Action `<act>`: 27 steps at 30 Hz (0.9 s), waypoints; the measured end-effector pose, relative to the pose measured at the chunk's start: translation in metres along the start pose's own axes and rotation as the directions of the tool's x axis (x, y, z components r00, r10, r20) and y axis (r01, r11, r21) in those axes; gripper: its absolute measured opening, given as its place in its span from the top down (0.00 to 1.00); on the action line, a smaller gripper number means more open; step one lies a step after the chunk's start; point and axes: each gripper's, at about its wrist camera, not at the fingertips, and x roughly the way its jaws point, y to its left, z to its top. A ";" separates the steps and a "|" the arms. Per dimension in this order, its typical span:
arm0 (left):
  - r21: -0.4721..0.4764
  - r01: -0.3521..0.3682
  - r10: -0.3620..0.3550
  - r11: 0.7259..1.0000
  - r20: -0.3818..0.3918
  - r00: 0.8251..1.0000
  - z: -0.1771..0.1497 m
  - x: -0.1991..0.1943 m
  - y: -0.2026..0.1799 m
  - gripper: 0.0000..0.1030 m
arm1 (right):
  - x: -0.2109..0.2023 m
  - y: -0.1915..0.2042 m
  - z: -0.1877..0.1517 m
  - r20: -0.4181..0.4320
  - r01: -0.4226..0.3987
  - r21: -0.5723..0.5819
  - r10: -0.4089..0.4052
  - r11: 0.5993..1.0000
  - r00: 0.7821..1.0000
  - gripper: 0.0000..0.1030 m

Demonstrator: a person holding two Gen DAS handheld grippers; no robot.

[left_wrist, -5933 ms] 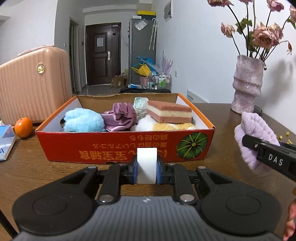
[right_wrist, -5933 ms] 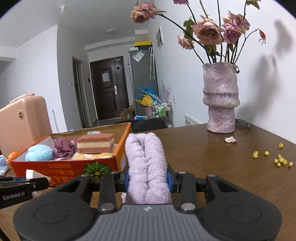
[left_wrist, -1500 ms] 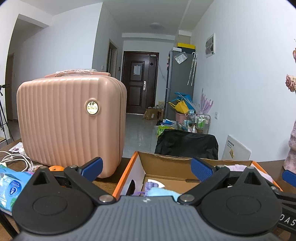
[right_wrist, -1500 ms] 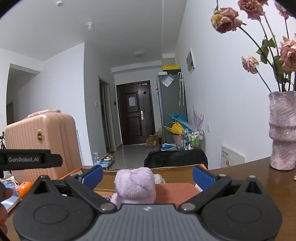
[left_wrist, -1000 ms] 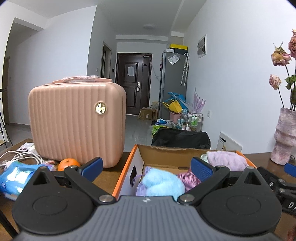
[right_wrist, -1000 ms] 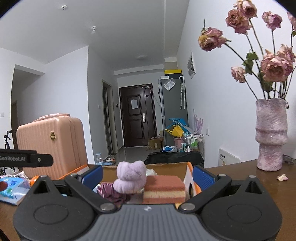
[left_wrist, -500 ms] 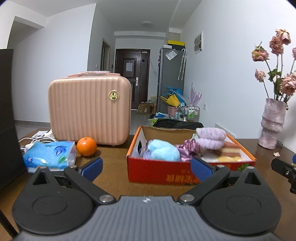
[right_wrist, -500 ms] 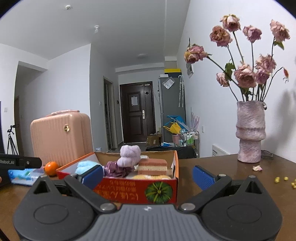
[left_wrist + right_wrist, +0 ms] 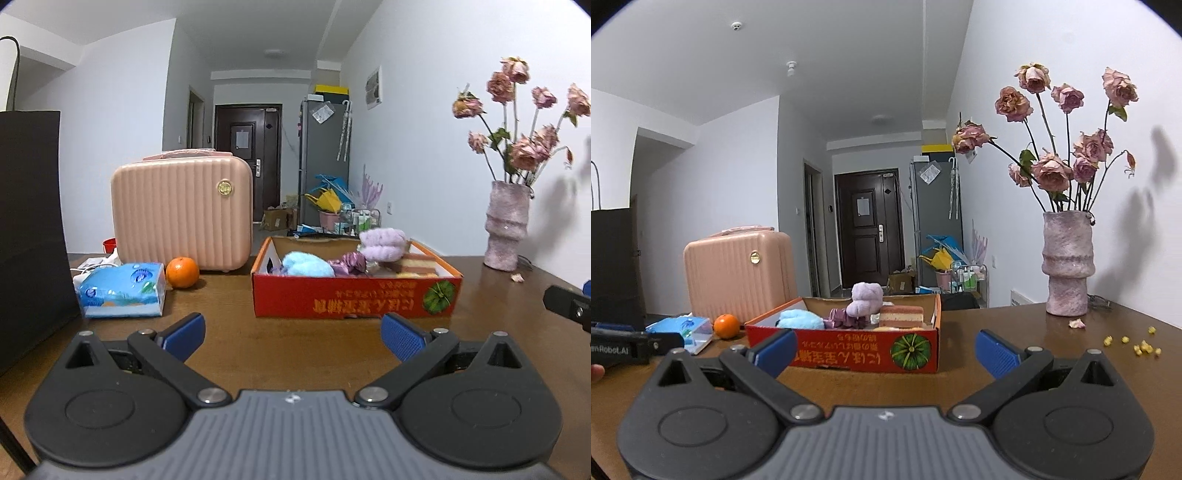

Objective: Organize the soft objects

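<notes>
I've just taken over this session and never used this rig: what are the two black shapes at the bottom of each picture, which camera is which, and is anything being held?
Each picture comes from a camera on a handheld two-finger gripper, looking along its blue-padded fingers. One view belongs to the left gripper, the other to the right gripper. Both are open and hold nothing. On the wooden table stands a red cardboard box holding a lilac fluffy cloth, a blue fluffy cloth and a layered sponge. Beside it: an orange, a tissue pack, a pink case and a vase.

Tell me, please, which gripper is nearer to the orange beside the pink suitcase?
Left. The left gripper sits in front of the orange, which lies ahead to its left; the right gripper faces the red box's right end, with the orange far left.
</notes>
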 end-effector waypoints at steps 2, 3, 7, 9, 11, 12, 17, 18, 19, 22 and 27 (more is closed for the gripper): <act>0.007 0.008 -0.008 1.000 -0.008 1.000 -0.006 -0.011 0.000 0.00 | -0.007 0.001 -0.001 -0.003 -0.002 0.003 0.002 1.000 1.000 0.00; 0.008 0.012 -0.012 1.000 -0.015 1.000 -0.009 -0.016 0.000 0.00 | -0.010 0.002 -0.002 -0.010 -0.002 0.003 0.002 1.000 1.000 0.00; 0.018 0.019 -0.018 1.000 -0.027 0.999 -0.017 -0.029 -0.004 0.00 | -0.014 0.003 -0.006 -0.046 -0.010 0.004 0.010 1.000 0.999 0.00; 0.017 0.024 -0.023 1.000 -0.036 0.999 -0.021 -0.034 -0.004 0.00 | -0.015 0.004 -0.006 -0.055 -0.009 -0.002 0.009 1.000 0.998 0.00; 0.018 0.026 -0.025 0.999 -0.050 0.998 -0.025 -0.036 -0.005 0.00 | -0.016 0.006 -0.006 -0.066 -0.003 -0.010 0.002 1.000 0.998 0.00; 0.024 0.023 -0.022 0.999 -0.059 0.998 -0.027 -0.037 -0.006 0.00 | -0.015 0.007 -0.006 -0.075 0.000 -0.014 -0.002 1.000 0.997 0.00; 0.034 0.023 -0.021 0.999 -0.072 0.997 -0.030 -0.037 -0.008 0.00 | -0.015 0.007 -0.006 -0.108 0.012 -0.016 -0.014 1.000 0.994 0.00; 0.031 0.023 -0.020 0.999 -0.079 0.997 -0.029 -0.035 -0.008 0.00 | -0.014 0.007 -0.006 -0.111 0.012 -0.013 -0.014 1.000 0.994 0.00; 0.028 0.020 -0.018 0.999 -0.087 0.996 -0.029 -0.033 -0.007 0.00 | -0.014 0.006 -0.006 -0.116 0.012 -0.011 -0.014 1.000 0.993 0.00; 0.020 0.023 -0.020 1.000 -0.109 0.994 -0.030 -0.029 -0.006 0.00 | -0.012 0.006 -0.007 -0.128 0.008 -0.013 -0.010 1.000 0.992 0.00; 0.027 0.021 -0.018 0.999 -0.106 0.994 -0.031 -0.030 -0.006 0.00 | -0.012 0.007 -0.006 -0.128 0.002 -0.019 -0.004 1.000 0.992 0.00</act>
